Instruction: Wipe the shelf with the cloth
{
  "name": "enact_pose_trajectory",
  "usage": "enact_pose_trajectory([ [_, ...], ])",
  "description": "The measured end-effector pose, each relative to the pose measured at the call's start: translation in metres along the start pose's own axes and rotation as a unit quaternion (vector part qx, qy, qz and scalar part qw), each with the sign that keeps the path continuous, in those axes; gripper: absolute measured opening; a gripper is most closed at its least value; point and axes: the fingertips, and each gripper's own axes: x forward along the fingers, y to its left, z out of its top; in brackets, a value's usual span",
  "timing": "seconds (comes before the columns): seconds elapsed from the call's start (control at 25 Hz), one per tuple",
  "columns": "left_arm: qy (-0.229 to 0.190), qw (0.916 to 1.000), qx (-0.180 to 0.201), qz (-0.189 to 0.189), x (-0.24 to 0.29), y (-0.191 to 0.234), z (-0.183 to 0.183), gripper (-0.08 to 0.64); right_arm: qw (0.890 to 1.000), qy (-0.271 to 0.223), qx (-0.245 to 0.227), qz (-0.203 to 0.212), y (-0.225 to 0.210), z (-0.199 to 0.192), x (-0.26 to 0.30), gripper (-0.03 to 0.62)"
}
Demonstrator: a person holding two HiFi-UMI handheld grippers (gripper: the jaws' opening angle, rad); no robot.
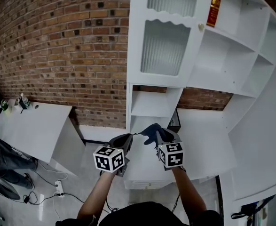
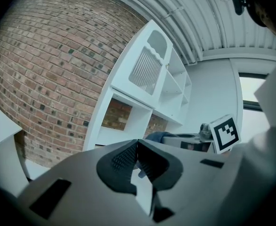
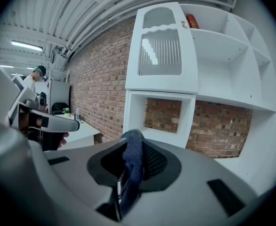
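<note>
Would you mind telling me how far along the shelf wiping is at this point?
Done: the cloth is picked up, pinched in the shut right gripper. In hand: both grippers are held up in front of the shelf, and the cloth is not touching it; the left gripper is shut and empty. Left: all the wiping, as far as I can tell.

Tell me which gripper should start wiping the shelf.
Right. The right gripper has its jaws shut on the dark blue cloth and faces the open shelf. The left gripper has its jaws together with nothing between them, so it has nothing to wipe with.
</note>
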Motion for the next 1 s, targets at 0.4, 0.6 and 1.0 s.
enact_pose_trajectory([
  [0.4,-0.012,0.9999,0.008,-0.006,0.007,-0.029,0.003,0.017,1.0,-0.01,0.004,0.003,-0.015,-0.002,-0.025,0.069],
  [0.6,-0.022,0.9997,0.007,-0.003,0.007,-0.047,0.008,0.017,1.0,-0.016,0.007,0.01,-0.021,-0.001,-0.043,0.069],
  [1.0,-0.033,0.9991,0.025,0.011,-0.004,-0.086,0.002,0.017,0.999,-0.031,0.003,0.024,-0.029,-0.003,-0.083,0.069],
])
